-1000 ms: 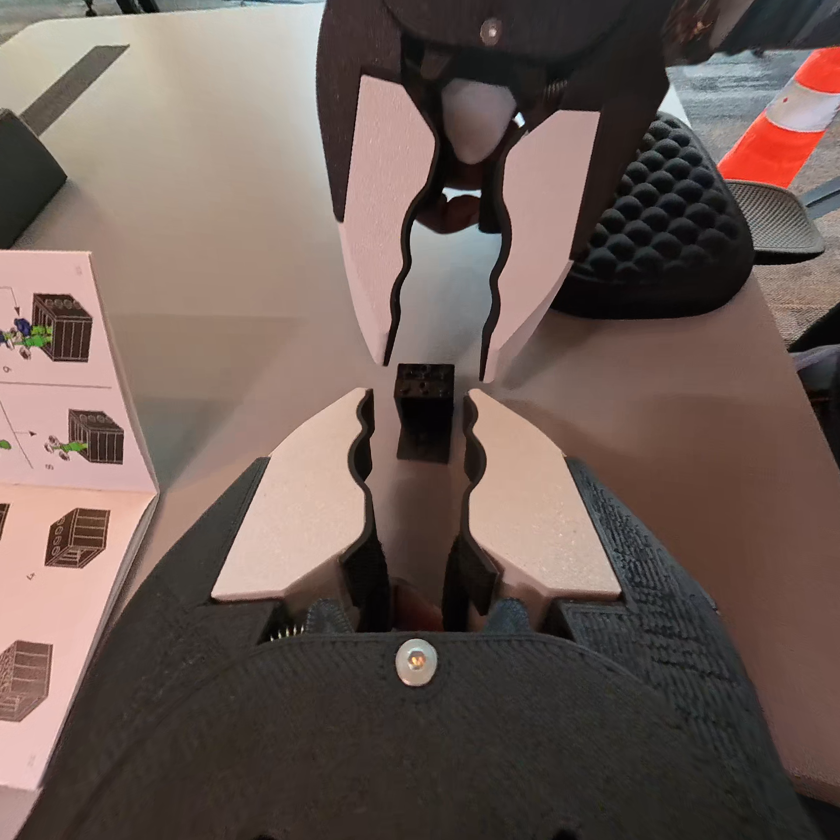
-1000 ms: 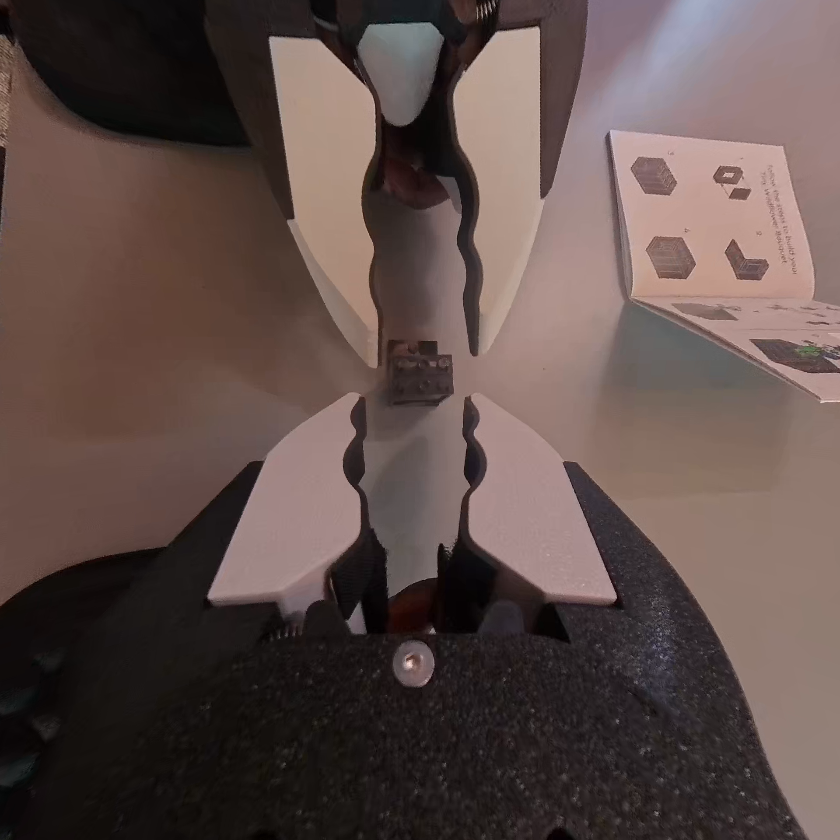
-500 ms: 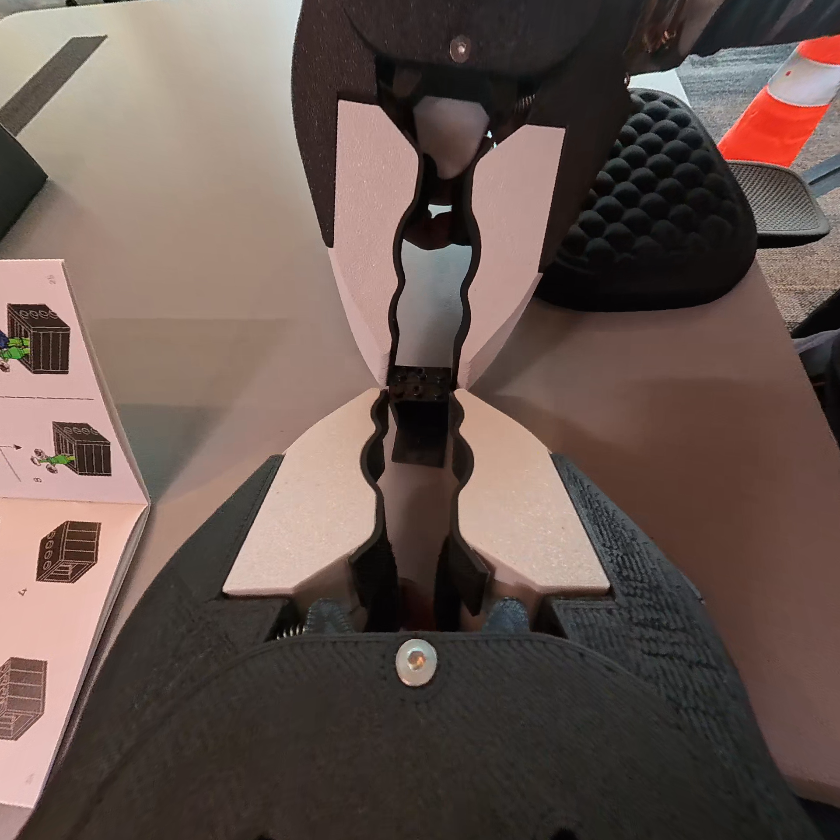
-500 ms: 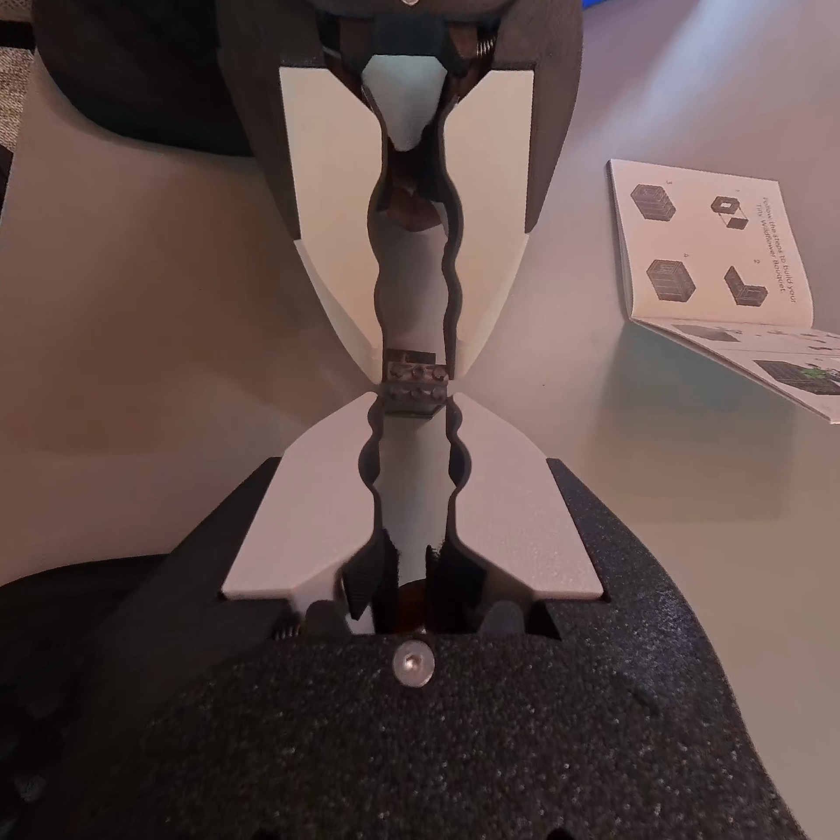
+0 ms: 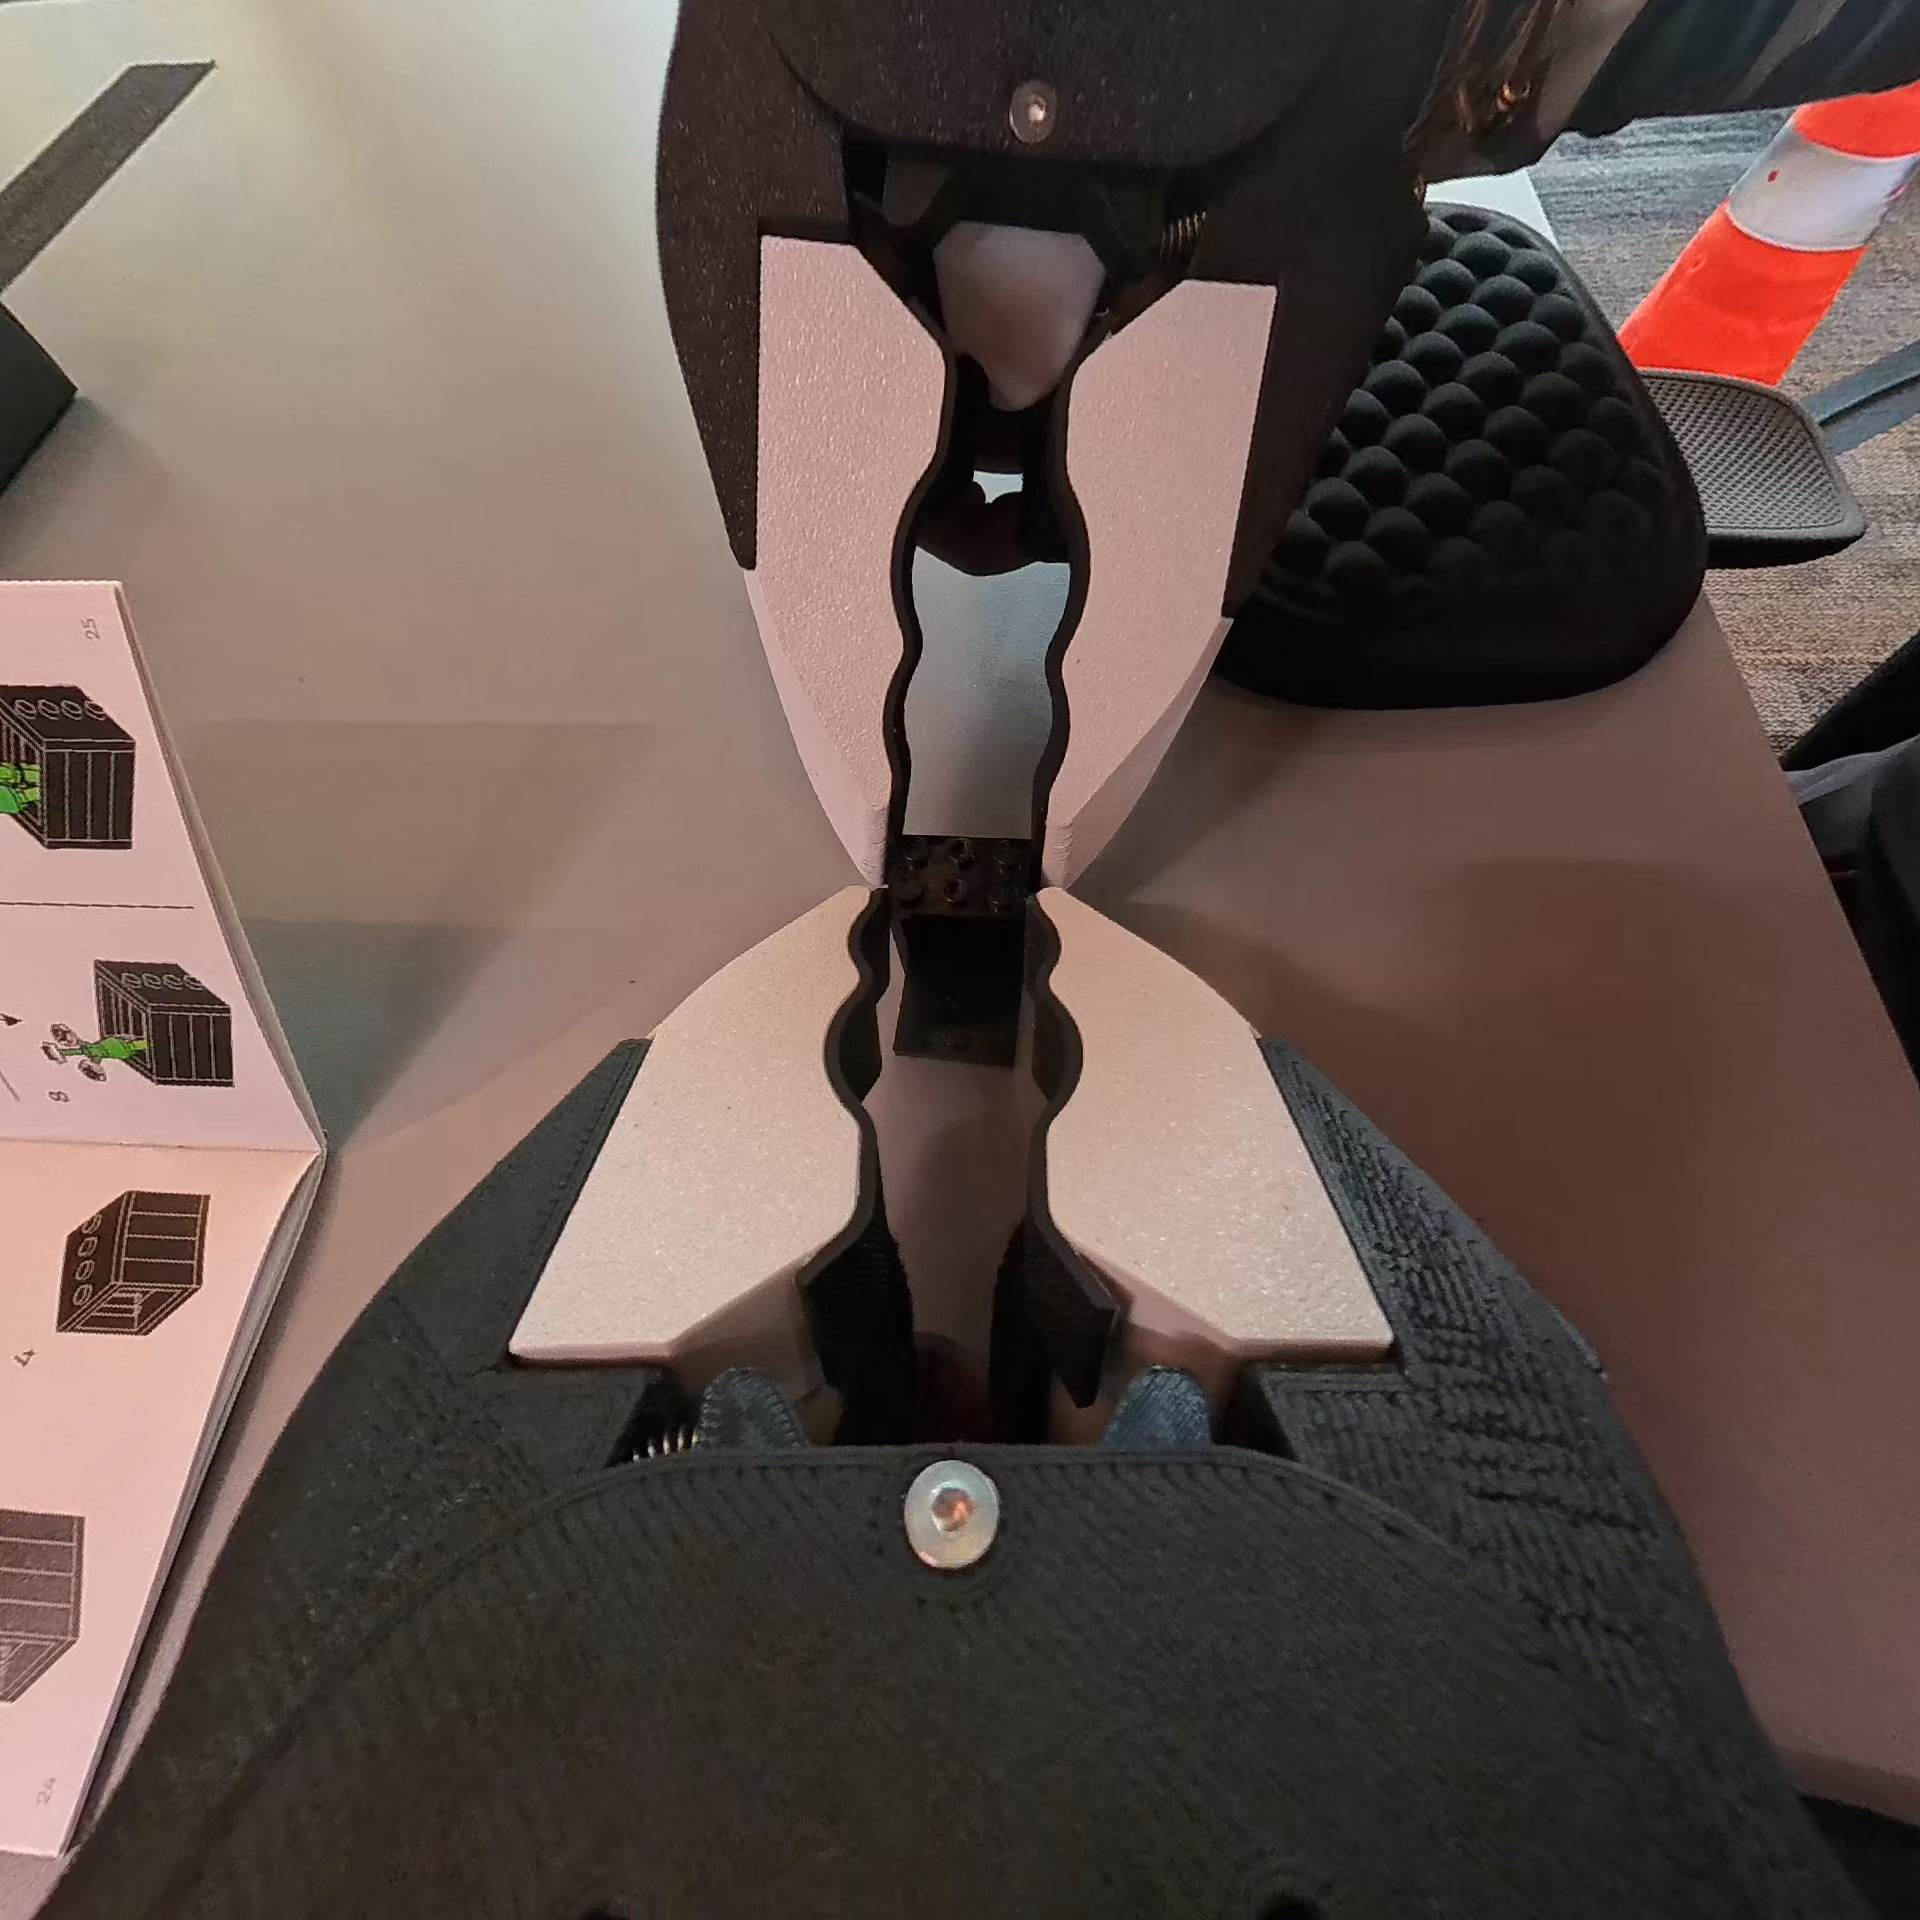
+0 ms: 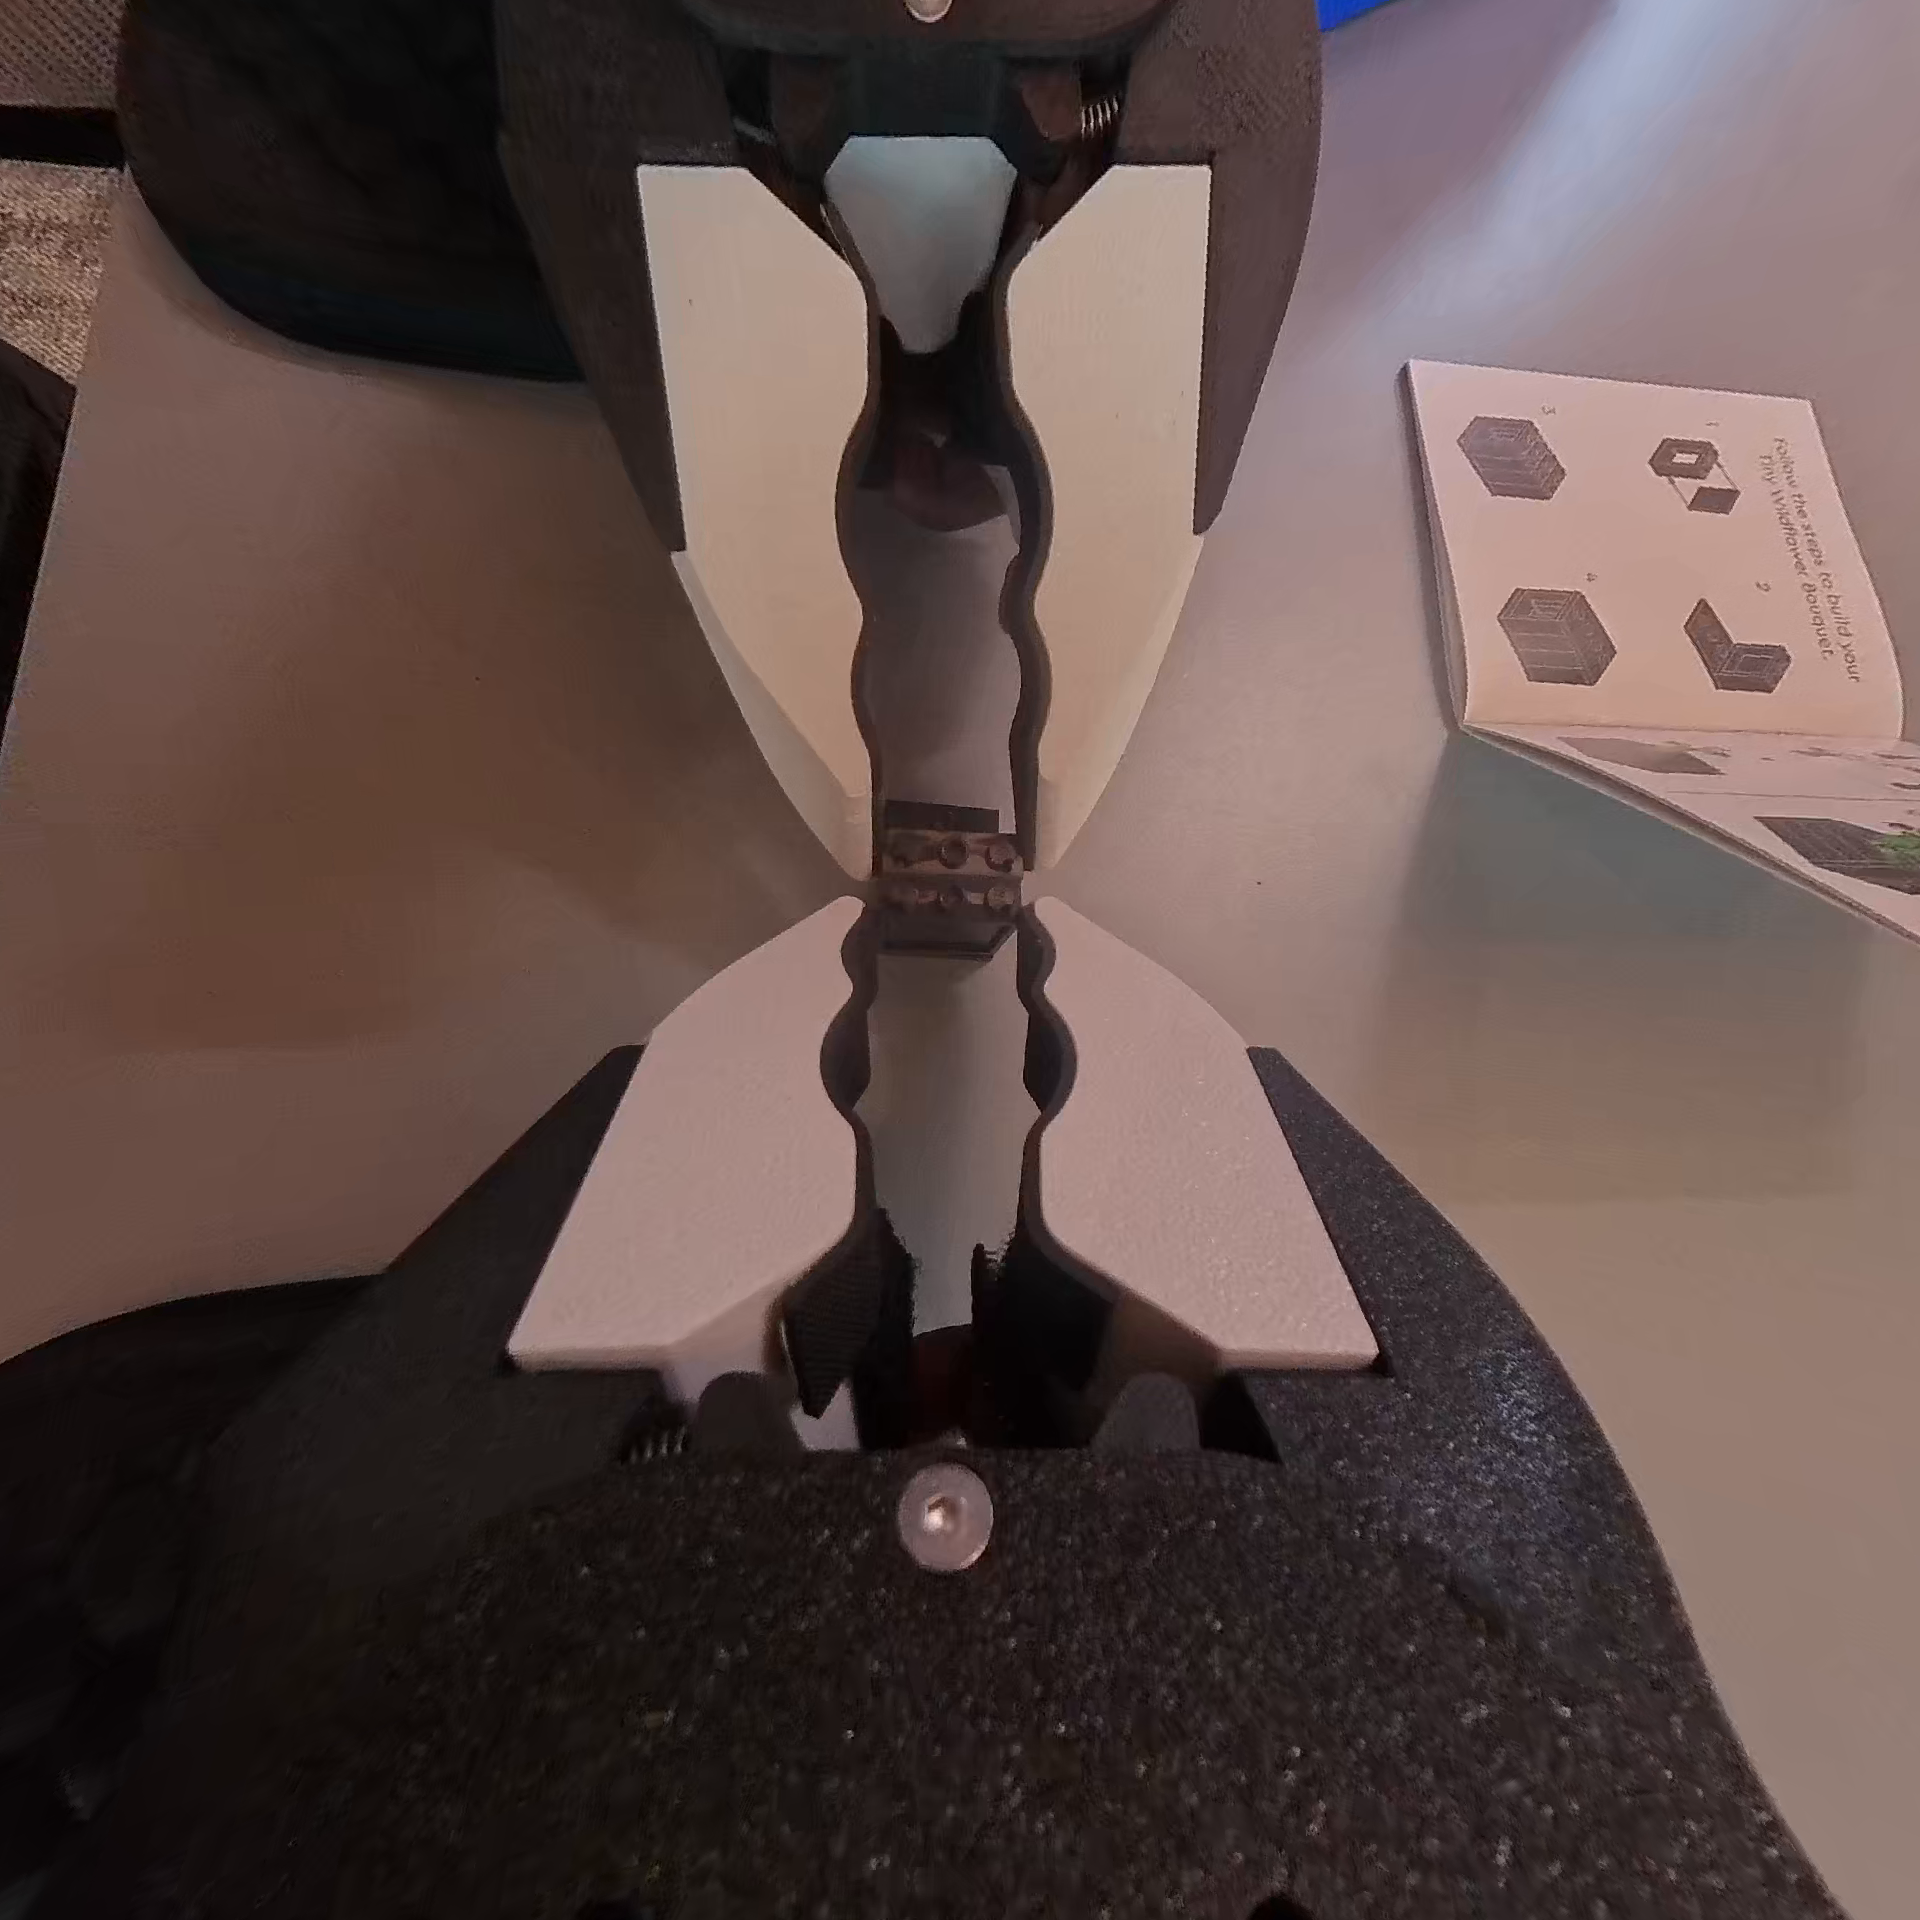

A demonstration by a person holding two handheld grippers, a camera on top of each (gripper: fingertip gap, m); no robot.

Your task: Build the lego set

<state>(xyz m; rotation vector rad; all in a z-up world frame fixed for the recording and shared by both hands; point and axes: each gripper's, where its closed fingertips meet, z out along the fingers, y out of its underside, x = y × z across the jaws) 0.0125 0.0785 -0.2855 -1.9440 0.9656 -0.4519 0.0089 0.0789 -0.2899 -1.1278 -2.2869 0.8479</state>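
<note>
A smooth grey bench [image 5: 1403, 1039] is carrying a small black studded plastic lego block [image 5: 958, 940]. Both grippers — left [image 5: 958, 914], right [image 6: 951, 914] — are meeting tip to tip, their white fingers [image 5: 727, 1143] narrowed, gripping it.

Left gripper [image 5: 954, 914] and right gripper [image 6: 951, 914] meet tip to tip — jaws narrowed.

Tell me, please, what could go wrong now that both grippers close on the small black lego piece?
1. The left gripper and right gripper meet tip to tip on the black lego piece; if one squeezes or pulls harder, it may twist or pop out.
2. Its hanging flat plate seems unsupported and might detach.
</note>
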